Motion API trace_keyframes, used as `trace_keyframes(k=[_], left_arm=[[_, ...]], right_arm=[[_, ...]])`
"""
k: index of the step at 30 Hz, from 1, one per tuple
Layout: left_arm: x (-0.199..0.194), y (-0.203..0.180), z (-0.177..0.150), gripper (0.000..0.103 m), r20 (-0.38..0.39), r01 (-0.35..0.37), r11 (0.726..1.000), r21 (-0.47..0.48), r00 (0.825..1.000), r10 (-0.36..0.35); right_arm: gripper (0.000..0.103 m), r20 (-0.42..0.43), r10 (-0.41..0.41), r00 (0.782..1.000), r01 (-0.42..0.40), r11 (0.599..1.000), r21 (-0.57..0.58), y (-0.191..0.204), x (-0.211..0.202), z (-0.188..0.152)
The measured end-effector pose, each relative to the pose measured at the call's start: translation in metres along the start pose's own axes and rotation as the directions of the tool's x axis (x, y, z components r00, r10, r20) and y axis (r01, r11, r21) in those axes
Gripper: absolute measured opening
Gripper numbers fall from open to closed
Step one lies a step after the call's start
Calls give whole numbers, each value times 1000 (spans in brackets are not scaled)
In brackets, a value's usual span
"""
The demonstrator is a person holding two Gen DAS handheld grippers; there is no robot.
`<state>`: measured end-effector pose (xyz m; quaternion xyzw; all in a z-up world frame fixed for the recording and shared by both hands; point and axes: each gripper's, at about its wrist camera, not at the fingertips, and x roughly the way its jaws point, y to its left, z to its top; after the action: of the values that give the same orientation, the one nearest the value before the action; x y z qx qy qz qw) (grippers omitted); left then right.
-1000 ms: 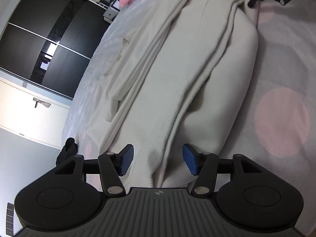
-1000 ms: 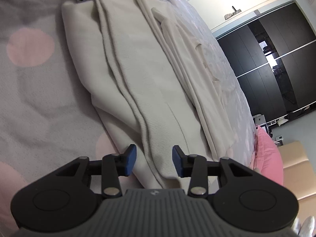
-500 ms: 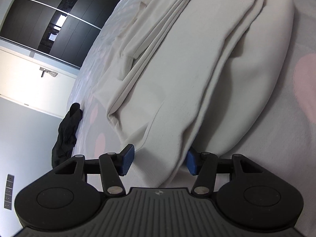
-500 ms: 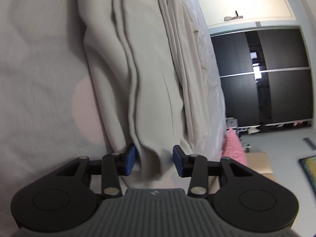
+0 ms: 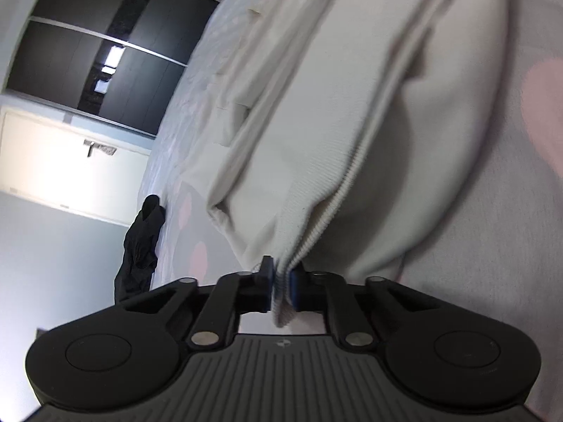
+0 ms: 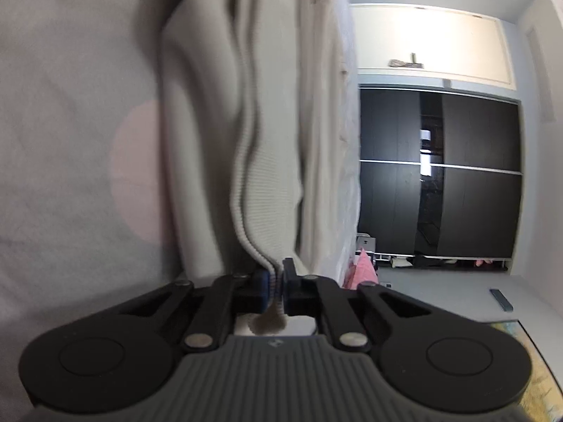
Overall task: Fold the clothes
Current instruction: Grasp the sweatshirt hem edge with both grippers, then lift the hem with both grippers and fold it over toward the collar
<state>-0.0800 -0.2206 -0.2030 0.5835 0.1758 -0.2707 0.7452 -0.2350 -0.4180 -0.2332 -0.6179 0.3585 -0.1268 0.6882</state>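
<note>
Lying on spotted bed (image 5: 499, 246): cream garment (image 5: 334, 123), ribbed hem pinched in left hand-held gripper (image 5: 280, 283), jaws just closing; opposite edge being clamped by right hand-held gripper (image 6: 273, 286).

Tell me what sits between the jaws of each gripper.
The cream garment's ribbed edge is pinched in both the left gripper and the right gripper; both have just closed on it. Each wrist view shows its own.
</note>
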Motion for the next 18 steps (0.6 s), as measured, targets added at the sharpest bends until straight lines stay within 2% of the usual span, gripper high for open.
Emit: trace_keyframes(k=[4,8,13,16,18], left_arm=[[-21,35,6,4,43,11,988,-155,999,-4],[-54,79,10,4,89,-9,967,-255,996,33],[-101,139,12,4,143,-6,918,-396,987,69],[-130,168,16,4,178,-6,896,-444,979,95],[-146,184,19,4,204,-23,896,-443,971,125]], right_arm=[[5,-13,-65,998,66,986,152,-34,-10,-3],[5,-17,-167,986,165,950,265,-77,-23,-8],[5,-3,-238,971,221,896,384,-138,-54,-22],[5,19,-275,961,242,876,418,-174,-77,-29],[5,31,-296,955,253,862,439,-197,-91,-33]])
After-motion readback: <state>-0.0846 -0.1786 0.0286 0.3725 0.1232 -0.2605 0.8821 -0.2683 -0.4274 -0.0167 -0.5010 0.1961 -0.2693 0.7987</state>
